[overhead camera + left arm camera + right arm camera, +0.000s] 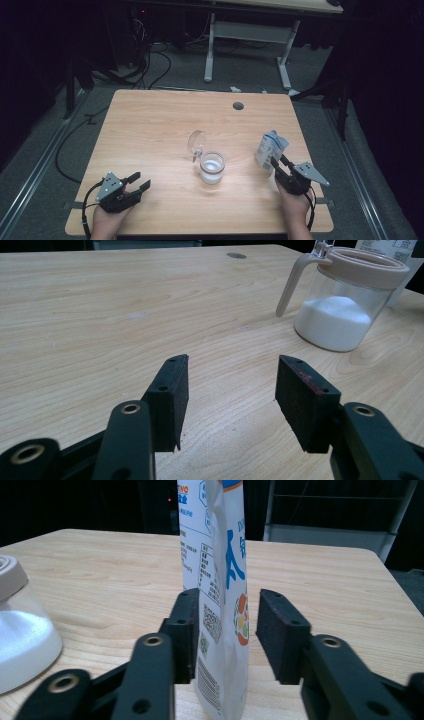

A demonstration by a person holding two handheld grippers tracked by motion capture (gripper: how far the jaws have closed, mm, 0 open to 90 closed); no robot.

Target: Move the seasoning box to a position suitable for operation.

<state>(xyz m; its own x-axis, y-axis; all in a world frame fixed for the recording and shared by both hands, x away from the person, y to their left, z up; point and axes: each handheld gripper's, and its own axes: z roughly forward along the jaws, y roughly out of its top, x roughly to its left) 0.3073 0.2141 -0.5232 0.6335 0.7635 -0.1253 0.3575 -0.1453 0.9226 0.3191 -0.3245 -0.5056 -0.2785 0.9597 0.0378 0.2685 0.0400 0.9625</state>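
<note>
My right gripper (222,630) straddles the upright salt pouch (220,555) near the counter's (150,125) right edge, jaws parted, not pressing; left gripper (230,390) open, empty.

One jar (212,168) – one pouch (270,148) – two grippers: left (140,181), right (278,162).
</note>
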